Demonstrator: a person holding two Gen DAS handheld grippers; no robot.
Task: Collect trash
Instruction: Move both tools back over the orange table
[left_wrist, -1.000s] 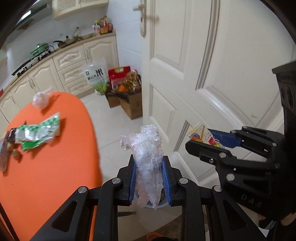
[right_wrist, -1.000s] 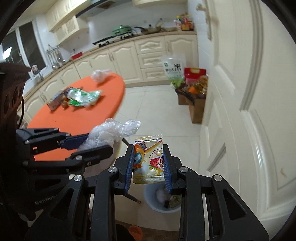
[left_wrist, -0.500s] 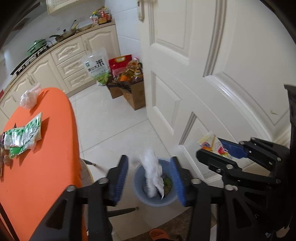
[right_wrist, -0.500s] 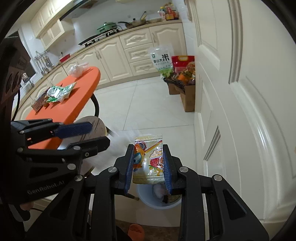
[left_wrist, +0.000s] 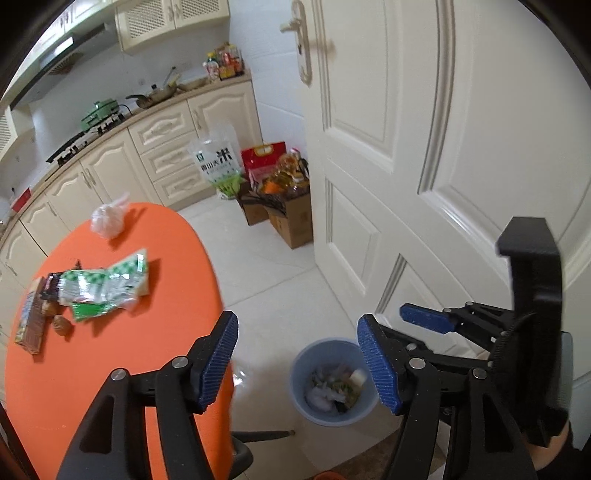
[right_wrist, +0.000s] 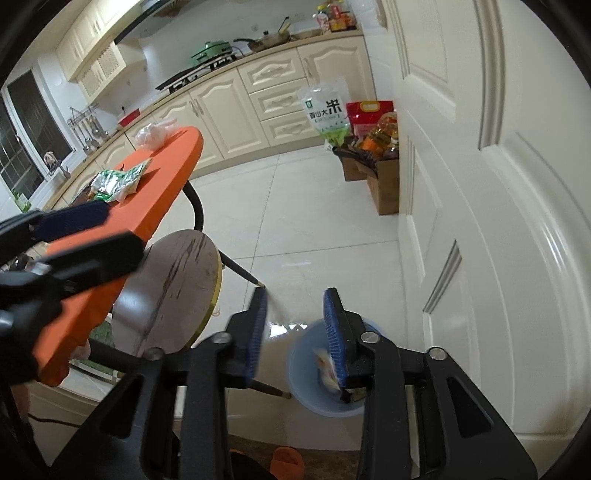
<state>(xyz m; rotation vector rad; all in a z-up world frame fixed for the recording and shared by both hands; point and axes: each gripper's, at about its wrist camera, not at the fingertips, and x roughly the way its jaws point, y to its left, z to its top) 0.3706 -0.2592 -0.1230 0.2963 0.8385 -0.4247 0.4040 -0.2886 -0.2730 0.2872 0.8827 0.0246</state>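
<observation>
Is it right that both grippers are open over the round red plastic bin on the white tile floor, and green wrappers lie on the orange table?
Nearly: the bin is not red. The left wrist view shows a round pale blue plastic bin. The rest holds: the left gripper and right gripper are open above it, and the green wrappers lie on the orange table.

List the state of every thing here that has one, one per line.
left gripper: open, empty, jaws just opened
right gripper: open, empty, jaws just opened
blue trash bin: upright, partly filled
door: closed
green wrapper: crumpled, on orange table
</observation>
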